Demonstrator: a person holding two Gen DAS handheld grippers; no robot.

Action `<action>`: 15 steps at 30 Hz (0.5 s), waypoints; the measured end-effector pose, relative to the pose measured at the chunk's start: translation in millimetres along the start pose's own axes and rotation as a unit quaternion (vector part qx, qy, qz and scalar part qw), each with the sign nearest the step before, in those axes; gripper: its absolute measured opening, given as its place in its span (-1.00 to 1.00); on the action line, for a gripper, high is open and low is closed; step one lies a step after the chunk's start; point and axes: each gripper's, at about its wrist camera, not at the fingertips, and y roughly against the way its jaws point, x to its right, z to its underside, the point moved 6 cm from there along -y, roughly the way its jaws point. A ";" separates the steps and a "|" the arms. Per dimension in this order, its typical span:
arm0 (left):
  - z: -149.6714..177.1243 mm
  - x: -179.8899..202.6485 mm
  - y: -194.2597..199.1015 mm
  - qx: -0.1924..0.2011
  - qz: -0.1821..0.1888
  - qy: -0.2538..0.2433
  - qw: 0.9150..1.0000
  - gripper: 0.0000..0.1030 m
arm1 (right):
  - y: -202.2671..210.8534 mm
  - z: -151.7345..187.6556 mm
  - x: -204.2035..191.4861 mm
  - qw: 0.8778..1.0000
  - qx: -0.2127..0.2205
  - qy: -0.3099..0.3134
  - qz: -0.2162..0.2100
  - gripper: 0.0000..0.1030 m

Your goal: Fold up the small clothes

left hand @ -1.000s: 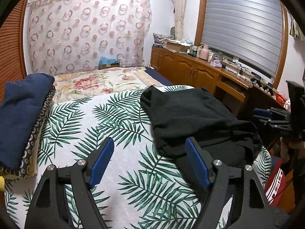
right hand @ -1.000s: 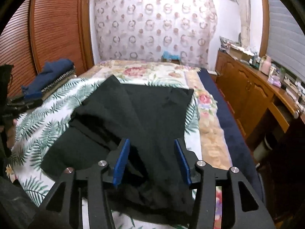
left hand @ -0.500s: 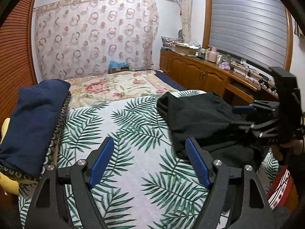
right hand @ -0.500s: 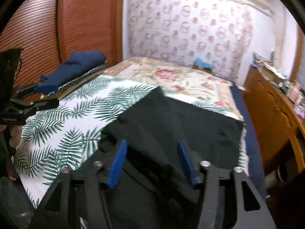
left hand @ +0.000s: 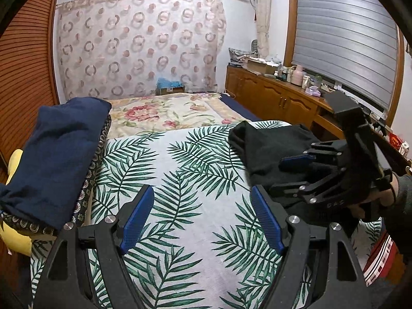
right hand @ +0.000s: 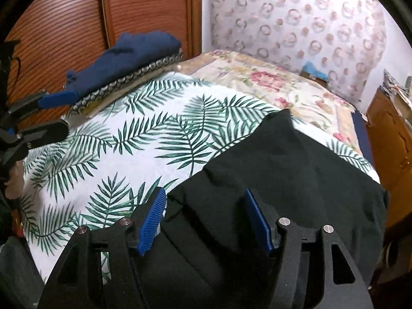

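Observation:
A black garment (left hand: 270,149) lies partly folded on the right side of the palm-leaf bedsheet (left hand: 180,175); it fills the lower right of the right wrist view (right hand: 283,170). My left gripper (left hand: 202,219) is open and empty above bare sheet, left of the garment. My right gripper (right hand: 204,219) is open just above the garment's near edge, holding nothing. It also shows in the left wrist view (left hand: 296,172), over the garment.
A navy folded pile (left hand: 56,149) sits on a patterned cushion at the bed's left edge, with a yellow item (left hand: 15,234) under it. A floral blanket (left hand: 164,113) covers the far bed. A wooden cabinet (left hand: 278,97) with clutter runs along the right.
Both grippers have swung left: the left one moved off the garment to bare sheet. The right one now hovers over the garment's left near edge. Both stayed open.

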 end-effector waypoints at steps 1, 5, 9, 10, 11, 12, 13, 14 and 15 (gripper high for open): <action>0.6 -0.7 -0.2 0.000 0.000 0.001 1.000 0.52 | -4.8 0.0 -2.1 1.000 -0.005 0.002 -0.003 0.27; 2.9 -3.4 -0.9 -0.003 0.001 0.004 1.000 0.52 | -20.3 1.4 -8.0 1.000 -0.025 0.013 -0.007 0.27; 5.2 -2.8 -2.6 -0.007 0.002 0.004 1.000 0.52 | -36.4 2.6 -12.6 0.999 -0.036 0.027 -0.002 0.27; 5.7 -2.6 -2.8 -0.007 0.003 0.004 1.000 0.52 | -38.0 2.6 -13.6 0.999 -0.035 0.034 0.003 0.27; 5.9 -2.3 -2.8 -0.008 0.003 0.004 1.000 0.52 | -39.6 2.9 -15.8 0.999 -0.036 0.041 0.007 0.27; 6.4 -2.3 -3.1 -0.008 0.004 0.004 1.000 0.52 | -41.3 2.8 -17.3 0.998 -0.037 0.048 0.012 0.27; 6.8 -2.1 -3.6 -0.009 0.004 0.004 1.000 0.52 | -42.0 3.0 -19.0 0.998 -0.037 0.053 0.017 0.27; 6.8 -1.6 -3.7 -0.009 0.004 0.004 1.000 0.52 | -40.4 3.0 -19.6 0.997 -0.038 0.058 0.022 0.27; 6.9 -1.2 -3.9 -0.010 0.005 0.003 1.000 0.52 | -41.7 2.1 -20.4 0.997 -0.037 0.060 0.024 0.27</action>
